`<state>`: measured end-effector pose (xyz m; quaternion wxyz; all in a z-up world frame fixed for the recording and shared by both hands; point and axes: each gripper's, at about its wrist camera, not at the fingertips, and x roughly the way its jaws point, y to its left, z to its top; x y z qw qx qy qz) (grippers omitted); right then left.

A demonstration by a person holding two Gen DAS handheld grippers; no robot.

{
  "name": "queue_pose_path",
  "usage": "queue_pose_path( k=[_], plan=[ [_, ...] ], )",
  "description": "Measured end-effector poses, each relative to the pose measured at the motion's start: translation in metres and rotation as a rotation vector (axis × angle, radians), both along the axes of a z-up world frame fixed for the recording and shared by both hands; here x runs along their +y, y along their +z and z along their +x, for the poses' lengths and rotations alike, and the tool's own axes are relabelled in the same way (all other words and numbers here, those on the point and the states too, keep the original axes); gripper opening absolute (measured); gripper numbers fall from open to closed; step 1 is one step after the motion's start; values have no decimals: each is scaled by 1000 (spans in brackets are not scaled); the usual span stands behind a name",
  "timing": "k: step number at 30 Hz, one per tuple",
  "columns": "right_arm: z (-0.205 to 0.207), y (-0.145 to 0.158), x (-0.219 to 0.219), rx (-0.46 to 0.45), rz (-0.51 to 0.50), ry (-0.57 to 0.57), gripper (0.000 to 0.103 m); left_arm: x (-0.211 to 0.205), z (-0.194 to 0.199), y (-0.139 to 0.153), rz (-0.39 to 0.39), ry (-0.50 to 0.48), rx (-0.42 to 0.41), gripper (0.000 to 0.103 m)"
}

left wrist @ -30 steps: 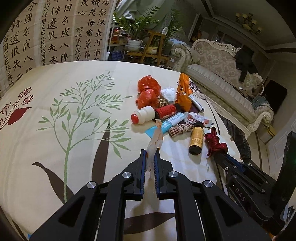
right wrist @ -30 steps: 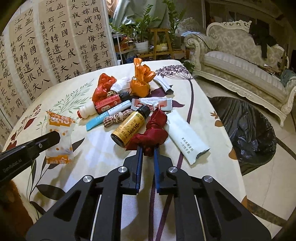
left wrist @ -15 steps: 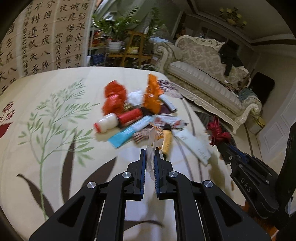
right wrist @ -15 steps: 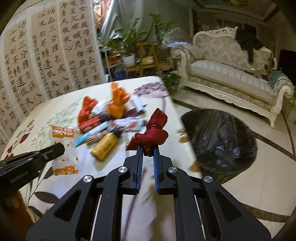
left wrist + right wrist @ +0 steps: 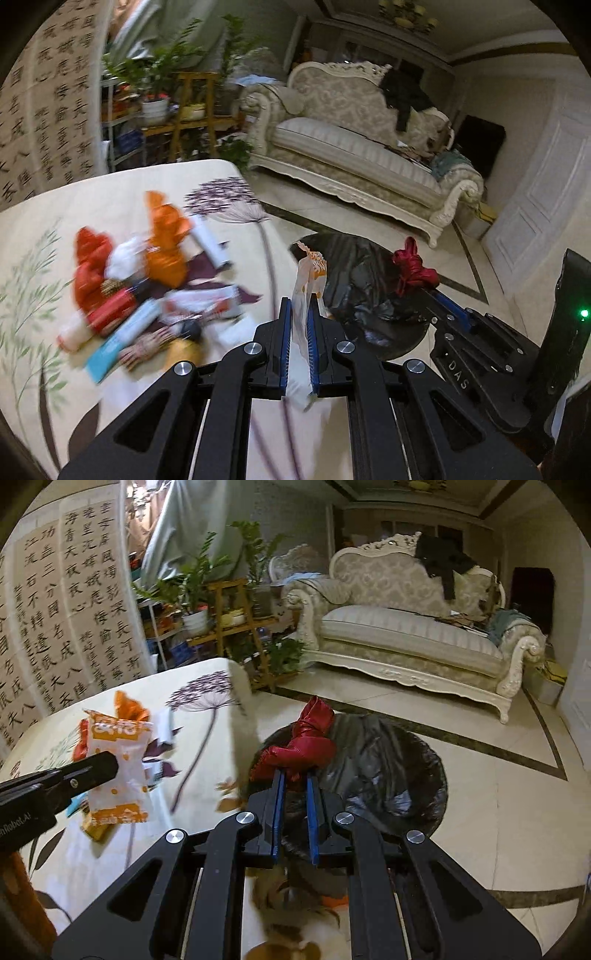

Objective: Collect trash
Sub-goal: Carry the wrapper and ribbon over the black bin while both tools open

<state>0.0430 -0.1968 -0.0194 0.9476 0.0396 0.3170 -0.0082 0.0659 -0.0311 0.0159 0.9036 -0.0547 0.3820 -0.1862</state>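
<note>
- At far left, a calligraphy screen [image 5: 62, 602] stands behind the worktop [image 5: 110, 195]; its characters smear in the left wrist view but read sharply in the right wrist view.
- A trash heap [image 5: 140, 288] lies on the worktop's flowered cloth. It is badly blurred: a red bag [image 5: 90, 258], an orange bag [image 5: 164, 240], a white tube [image 5: 210, 242] and a light-blue packet [image 5: 122, 339] can be told apart, and the rest is a jumble.
- The left tool [image 5: 300, 325] is clamped on an orange-and-white snack wrapper [image 5: 308, 280], which stands upright between the blue pads. Its lower end drops behind the tool body, out of sight. In the right wrist view the same wrapper [image 5: 118, 760] shows broadside, with the tool's finger across its left edge.
- Beyond the worktop's edge sits a black trash bag [image 5: 388, 764] on the tiled floor [image 5: 498, 812]. Its mouth is partly covered by both tools, and its inside is too dark to read.
- The right tool [image 5: 294, 790] grips a crumpled red ribbon [image 5: 306, 742], held in the air in front of the bag. From the left wrist view the ribbon [image 5: 413, 266] bunches at the finger ends.
- Blurred brown and orange shapes beneath the right tool cannot be identified.
- At right, a cream sofa [image 5: 406, 635] carries dark clothing [image 5: 443, 565] on its back.
</note>
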Motion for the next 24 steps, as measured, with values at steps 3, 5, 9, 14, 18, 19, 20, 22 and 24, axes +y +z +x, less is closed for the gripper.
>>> queue_pose_path(
  k=[3, 5, 9, 14, 18, 19, 20, 22, 24],
  plan=[
    [8, -3, -9, -3, -5, -12, 11, -17, 13, -6, 23, -20, 7, 9],
    [14, -6, -17, 0, 0, -20, 11, -26, 21, -8, 33, -29, 13, 9],
    [25, -10, -28, 6, 6, -29, 11, -43, 38, -14, 56, -39, 16, 9],
    [39, -15, -37, 9, 20, -34, 11, -61, 56, -20, 81, -48, 19, 9],
    [50, -21, -44, 17, 30, -39, 11, -71, 63, -26, 100, -56, 21, 9],
    [54, -23, -45, 20, 33, -40, 11, -74, 64, -28, 106, -56, 21, 9],
    [56, -24, -46, 22, 34, -41, 11, -77, 67, -31, 114, -58, 22, 9],
    [61, -27, -49, 27, 38, -44, 11, -81, 70, -35, 123, -57, 28, 9],
    [65, -31, -50, 34, 40, -47, 11, -82, 74, -39, 129, -56, 38, 11]
  ],
)
